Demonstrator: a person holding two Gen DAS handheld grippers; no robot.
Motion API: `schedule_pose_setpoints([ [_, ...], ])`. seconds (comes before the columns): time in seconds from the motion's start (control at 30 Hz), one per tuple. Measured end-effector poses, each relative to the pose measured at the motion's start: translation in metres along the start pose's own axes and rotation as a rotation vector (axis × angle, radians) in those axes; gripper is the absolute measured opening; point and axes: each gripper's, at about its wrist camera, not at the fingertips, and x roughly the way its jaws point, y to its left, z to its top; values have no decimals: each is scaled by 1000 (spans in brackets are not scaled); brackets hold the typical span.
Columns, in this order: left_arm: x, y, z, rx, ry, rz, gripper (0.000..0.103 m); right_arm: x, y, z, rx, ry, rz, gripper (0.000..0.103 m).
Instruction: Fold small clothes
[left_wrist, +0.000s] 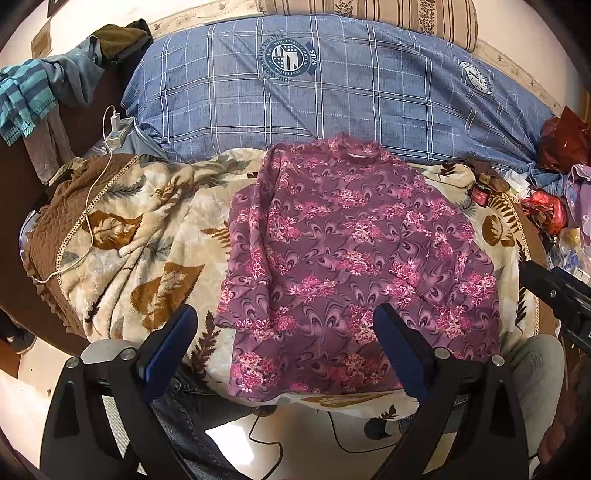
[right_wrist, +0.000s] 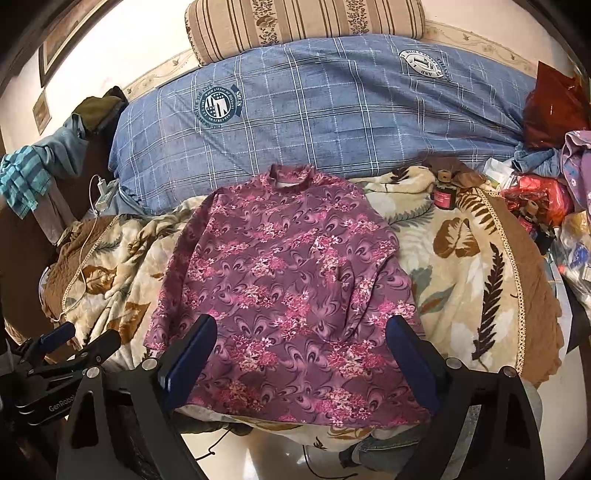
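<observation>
A small purple top with pink flowers lies spread out flat on a cream blanket with brown leaves that covers the bed. The neck of the top points to the far side of the bed. Its bottom hem lies at the near edge of the bed. Both sleeves are folded in along its sides.

The left tool hangs over the near edge of the bed, above the bottom left part of the top. Its two blue fingers are spread wide apart and hold nothing. The right tool hangs over the bottom of the top too. Its fingers are also spread wide, with nothing between them.

Behind the top, along the far side of the bed, lies a big blue checked quilt with round badges. A striped tan cushion sits behind that. A small dark red jar stands on the blanket, near the right shoulder of the top. A white charger cable runs across the left side of the bed. A pile of red and purple bags and cloth sits at the right edge of the bed.
</observation>
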Motion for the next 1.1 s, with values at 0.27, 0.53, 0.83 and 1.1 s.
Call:
schedule_pose_setpoints([
  [0.27, 0, -5, 1, 13, 10, -8, 97, -1, -2, 1, 1, -2, -28, 93],
  [0.53, 14, -19, 5, 48, 36, -90, 97, -2, -21, 10, 33, -25, 10, 93],
  [0.83, 95, -79, 39, 119, 140, -301, 97, 51, -80, 89, 74, -13, 139, 88],
  [1.1, 219, -156, 60, 240, 300, -571, 89, 190, -94, 158, 105, 89, 251, 76],
])
